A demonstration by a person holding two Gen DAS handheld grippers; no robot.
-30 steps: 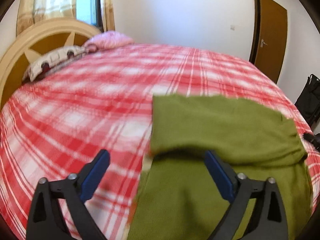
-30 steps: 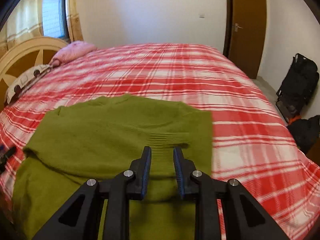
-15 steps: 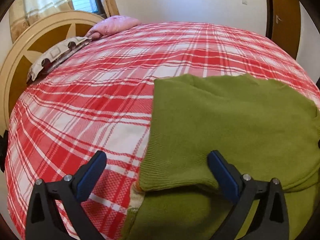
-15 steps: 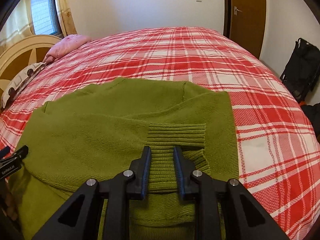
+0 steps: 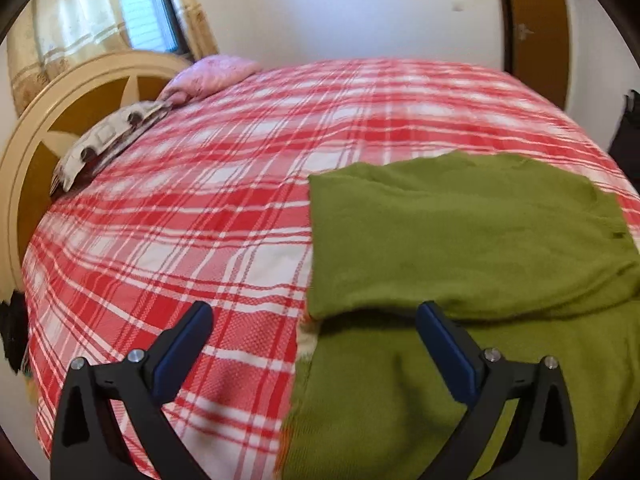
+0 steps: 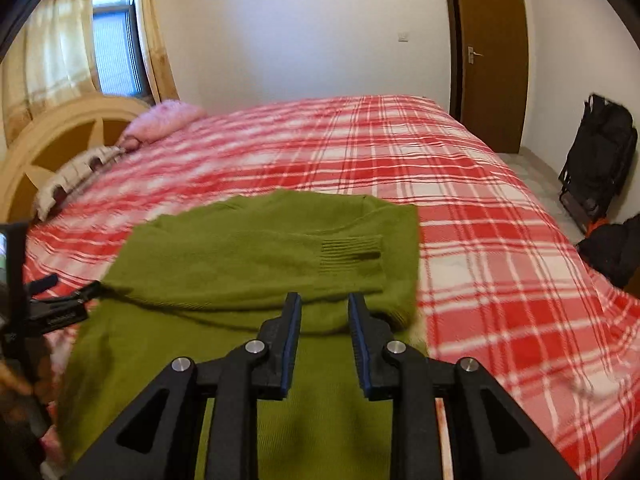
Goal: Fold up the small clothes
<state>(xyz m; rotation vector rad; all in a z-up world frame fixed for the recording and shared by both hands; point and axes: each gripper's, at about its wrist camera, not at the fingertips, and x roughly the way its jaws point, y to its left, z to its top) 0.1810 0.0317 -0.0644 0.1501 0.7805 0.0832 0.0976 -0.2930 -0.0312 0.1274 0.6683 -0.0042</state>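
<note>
Pillows (image 5: 108,140) sit far left by the headboard (image 5: 60,120), a patterned one and a pink one behind it. We see a window (image 6: 114,48) with curtains above them. Next comes the bed (image 5: 200,220) with its red and white check cover. We hold our left gripper (image 5: 314,322) over the near edge with its fingers wide apart and nothing between them. One finger hangs over the cover, the other over the sweater (image 5: 460,248). That green sweater lies flat on the near right part of the bed, with its sleeves folded across it. Our right gripper (image 6: 324,300) is above it, fingers a little apart and opening, holding nothing. A brown door (image 6: 492,56) and black bags (image 6: 600,160) are far right.
</note>
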